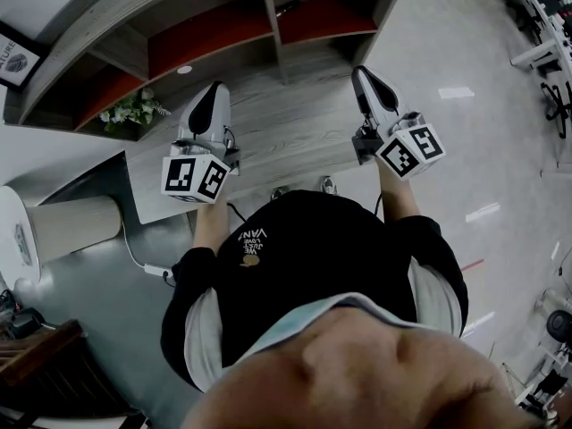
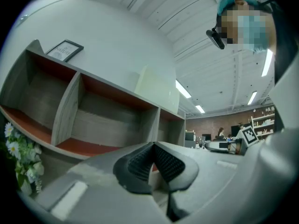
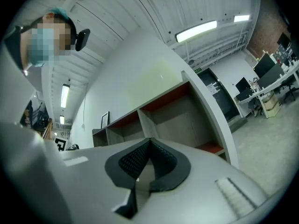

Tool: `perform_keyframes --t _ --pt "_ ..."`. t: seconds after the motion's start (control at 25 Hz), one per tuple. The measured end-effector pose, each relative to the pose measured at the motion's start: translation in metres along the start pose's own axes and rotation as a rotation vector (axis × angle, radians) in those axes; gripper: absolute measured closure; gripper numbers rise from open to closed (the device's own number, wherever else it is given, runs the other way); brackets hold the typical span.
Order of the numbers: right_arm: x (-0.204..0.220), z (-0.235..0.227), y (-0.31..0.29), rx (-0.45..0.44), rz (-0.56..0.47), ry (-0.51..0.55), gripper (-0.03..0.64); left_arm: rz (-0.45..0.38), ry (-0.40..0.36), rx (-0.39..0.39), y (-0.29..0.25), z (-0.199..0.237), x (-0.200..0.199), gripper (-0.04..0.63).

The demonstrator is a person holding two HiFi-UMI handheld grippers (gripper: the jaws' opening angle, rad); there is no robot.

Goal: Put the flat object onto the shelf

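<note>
The shelf [image 1: 210, 34] has grey wood walls and red boards and runs across the top of the head view. My left gripper [image 1: 212, 92] and right gripper [image 1: 362, 71] are held side by side in front of it, over a grey wooden top [image 1: 286, 137]. Both point toward the shelf. In the left gripper view the left gripper [image 2: 153, 146] has its black pads pressed together with nothing between them, facing the shelf's compartments [image 2: 103, 125]. The right gripper [image 3: 149, 141] is likewise shut and empty before the shelf [image 3: 177, 111]. No flat object shows in any view.
White flowers [image 1: 134, 110] stand at the shelf's left end, and a framed picture [image 2: 65, 50] sits on top of it. A beige cylinder [image 1: 76, 226] and a cable with a plug strip [image 1: 156, 271] lie at the left. Office desks [image 3: 275, 78] stand far off to the right.
</note>
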State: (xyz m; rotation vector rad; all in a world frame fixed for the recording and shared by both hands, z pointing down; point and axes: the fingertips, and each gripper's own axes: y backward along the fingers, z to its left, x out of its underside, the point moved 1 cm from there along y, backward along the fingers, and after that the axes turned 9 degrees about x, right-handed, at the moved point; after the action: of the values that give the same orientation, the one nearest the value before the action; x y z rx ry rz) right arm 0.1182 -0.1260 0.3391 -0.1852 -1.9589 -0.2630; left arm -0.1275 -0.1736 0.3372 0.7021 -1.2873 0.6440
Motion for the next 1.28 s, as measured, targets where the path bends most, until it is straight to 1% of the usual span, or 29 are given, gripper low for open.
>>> perform_keyframes --t 0.16,0.4,1.04,1.28 --pt "0.011 -0.004 0.003 0.011 0.025 -0.004 0.617 0.033 0.028 -0.025 0.010 0.004 0.019 0.595" --pt "0.024 -0.007 0.005 0.017 0.059 0.004 0.617 0.049 0.051 -0.022 0.013 -0.002 0.029 0.594" --pt "0.026 -0.008 0.007 0.029 0.086 0.020 0.617 0.056 0.080 -0.008 0.009 -0.004 0.034 0.595" --pt "0.029 -0.006 0.005 0.025 0.093 0.027 0.617 0.060 0.075 -0.011 0.009 0.000 0.033 0.594"
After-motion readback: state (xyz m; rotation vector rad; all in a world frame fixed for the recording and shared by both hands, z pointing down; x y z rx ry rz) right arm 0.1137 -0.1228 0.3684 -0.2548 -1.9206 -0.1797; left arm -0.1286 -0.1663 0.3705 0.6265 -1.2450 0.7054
